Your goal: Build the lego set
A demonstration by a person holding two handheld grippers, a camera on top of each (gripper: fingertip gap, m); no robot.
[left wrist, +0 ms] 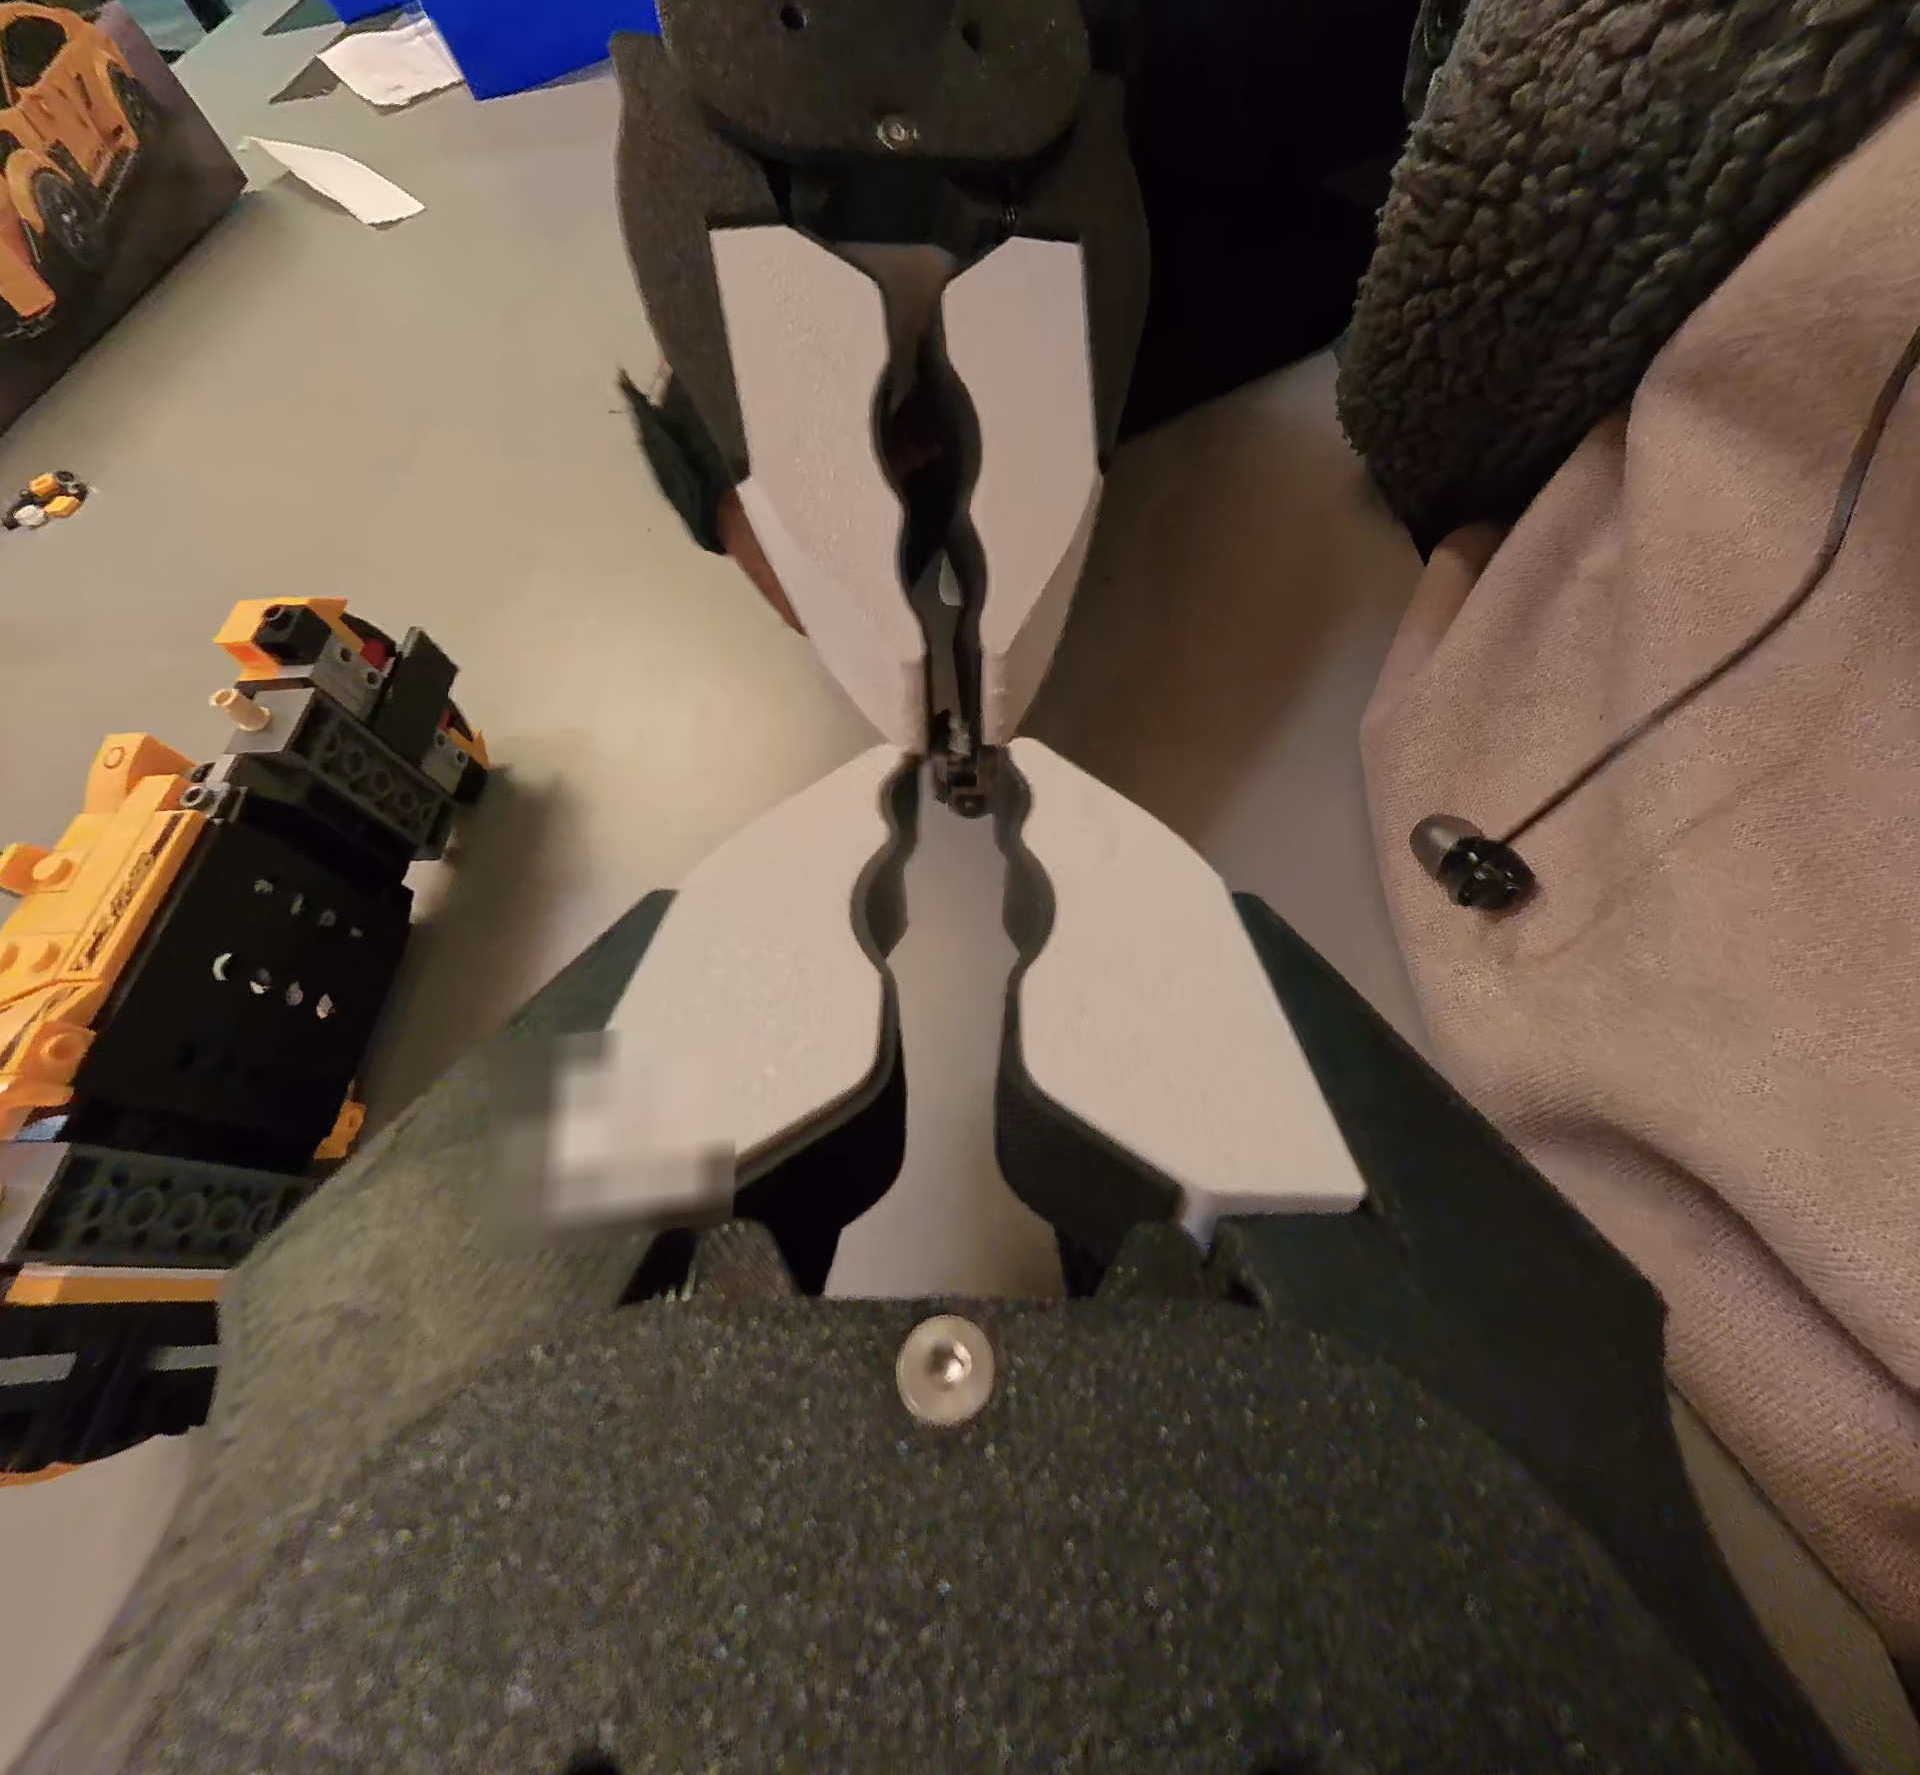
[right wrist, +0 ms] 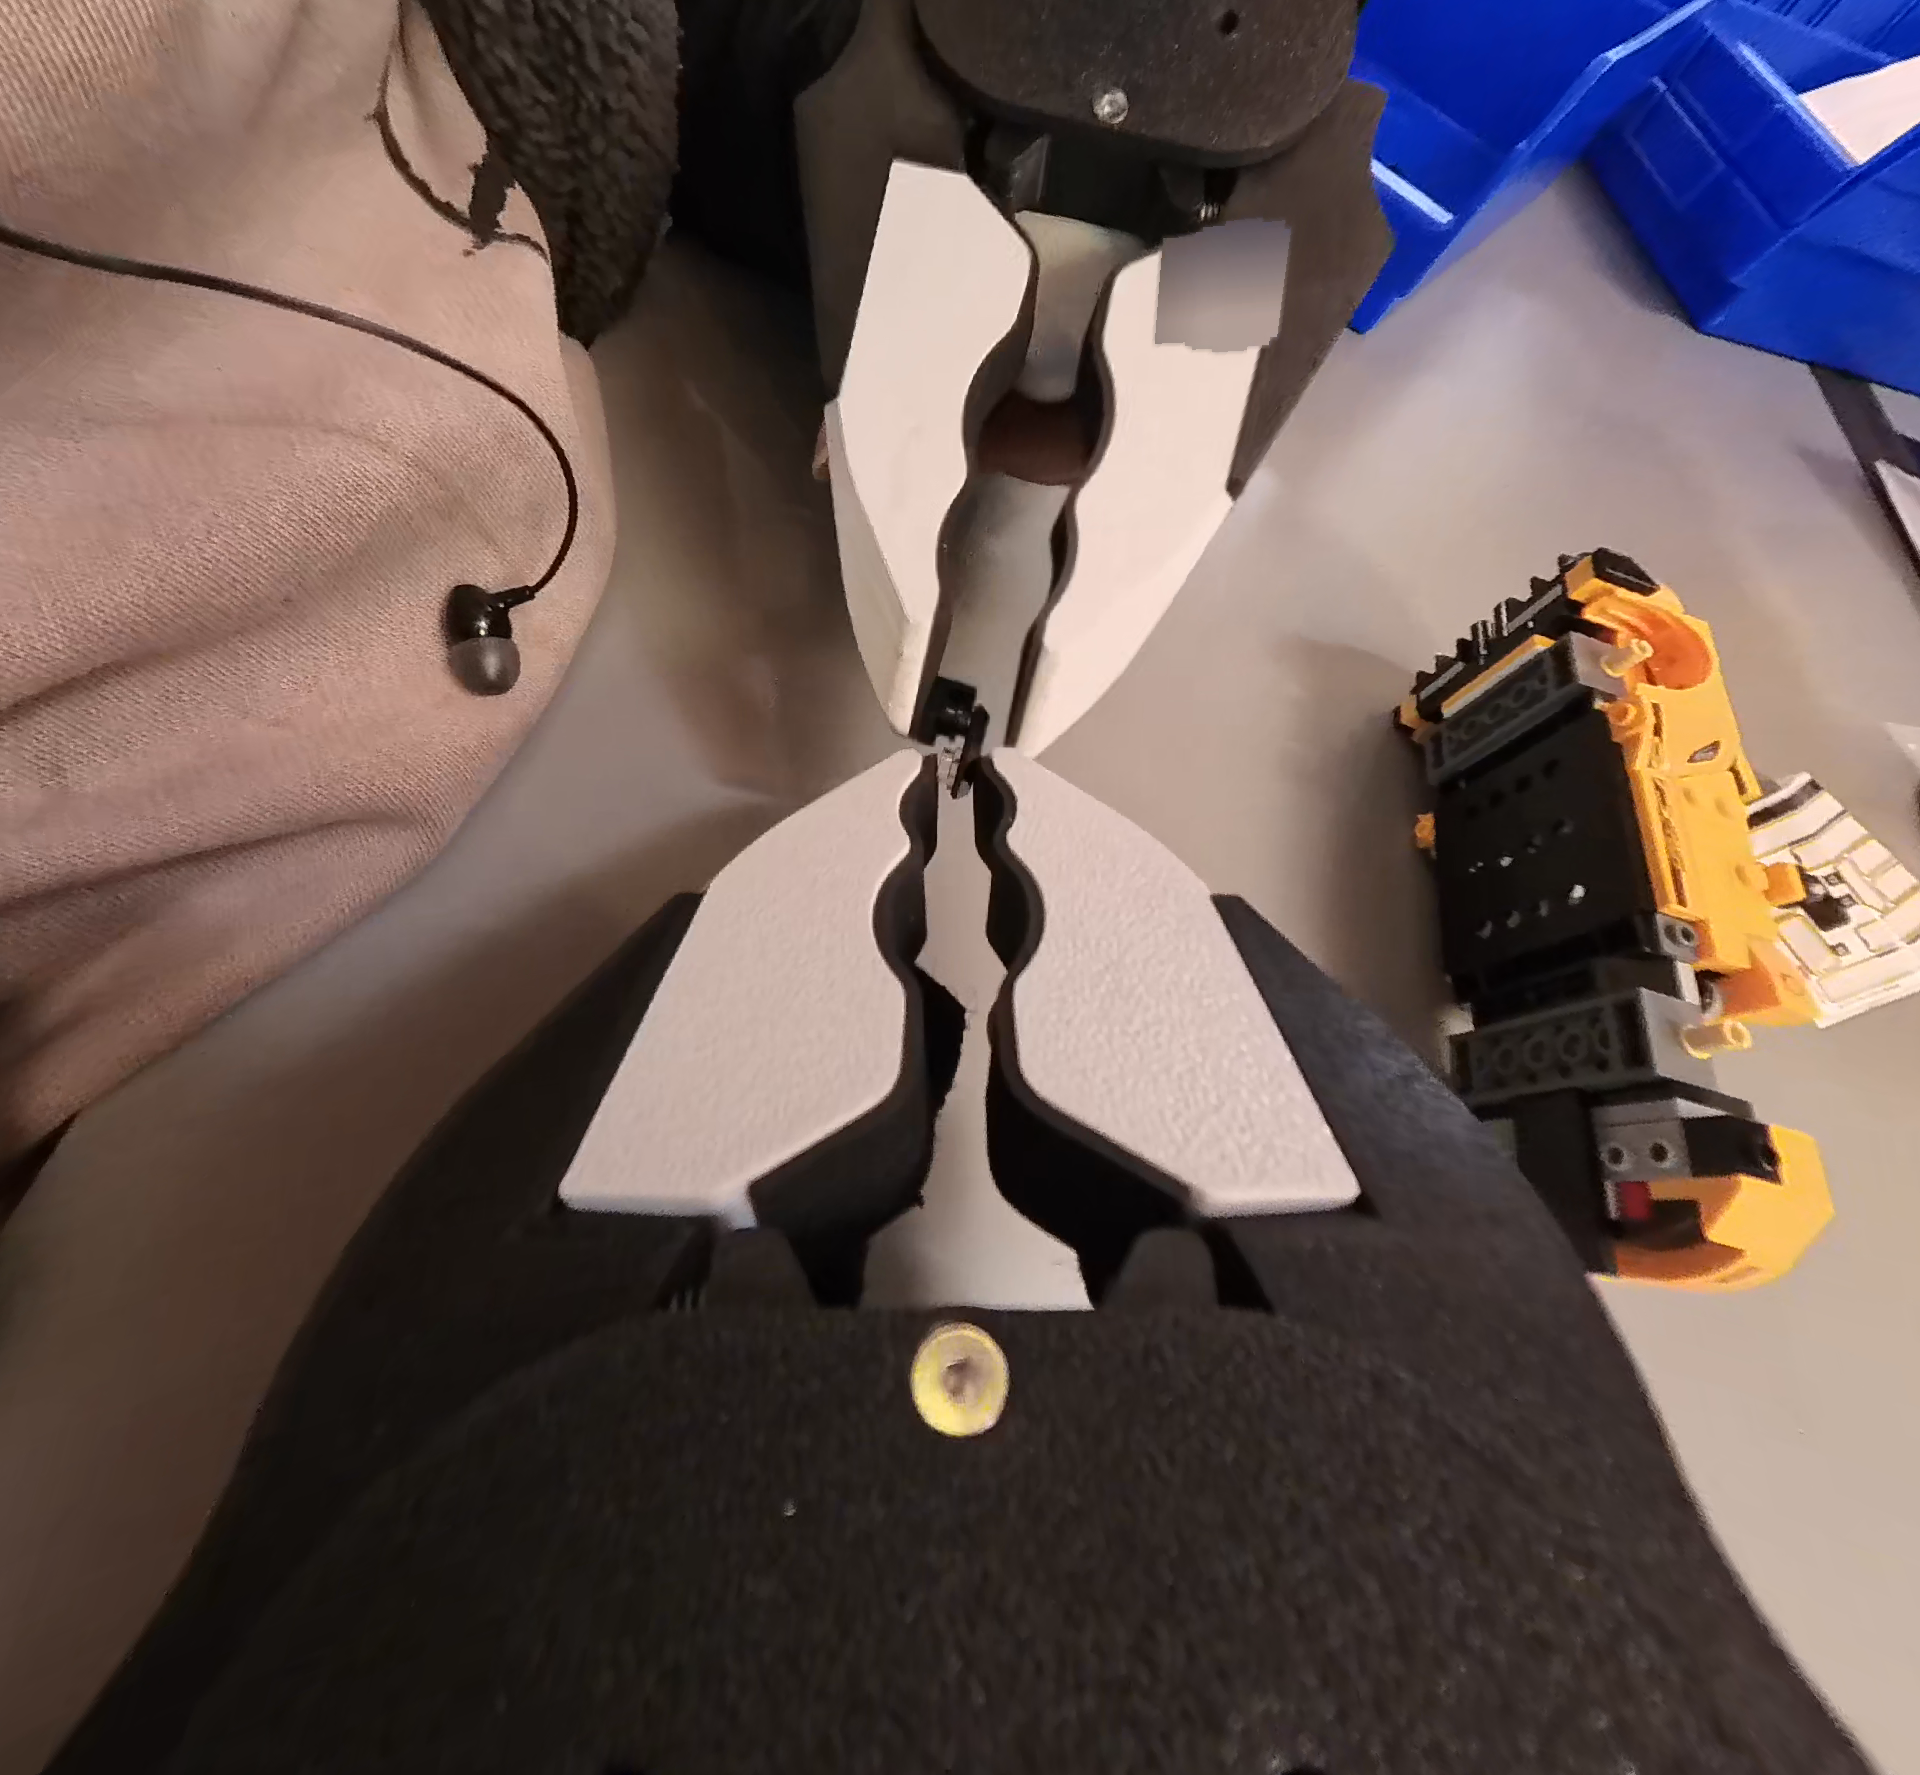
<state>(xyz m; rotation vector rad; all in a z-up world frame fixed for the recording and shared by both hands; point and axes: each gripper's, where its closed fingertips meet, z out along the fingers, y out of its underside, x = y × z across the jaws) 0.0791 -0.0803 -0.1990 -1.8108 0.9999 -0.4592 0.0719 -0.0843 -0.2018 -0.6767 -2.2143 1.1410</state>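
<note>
**Two grippers met tip to tip over a small black piece**

In the left wrist view, the left gripper (left wrist: 961, 769) is seen with its white fingers (left wrist: 790, 946) drawn to a narrow gap, and a small black lego piece (left wrist: 958, 775) is pinched at the tips. The right gripper (left wrist: 951, 697) is pointed straight back at it from the far side, its own tips closed narrowly on the same dark cluster. Whether one piece or two joined pieces are held cannot be told — the cluster is too small and dark.

In the right wrist view the same meeting is shown from the other side: the right gripper (right wrist: 956, 769) and the left gripper (right wrist: 956, 712) are touching at the black piece (right wrist: 954, 728), above the grey table (right wrist: 1351, 478).

The partly built orange and black lego car (left wrist: 197, 977) is lying on the table well apart from the grippers — it is held by neither. A few loose small pieces (left wrist: 44, 499) are scattered farther off, near the lego box (left wrist: 73, 167). Blue storage bins (right wrist: 1662, 115) are stood at the table's far edge. A person's beige garment (right wrist: 208, 582) with a black earphone (right wrist: 483, 655) resting on it is seen close by.
</note>
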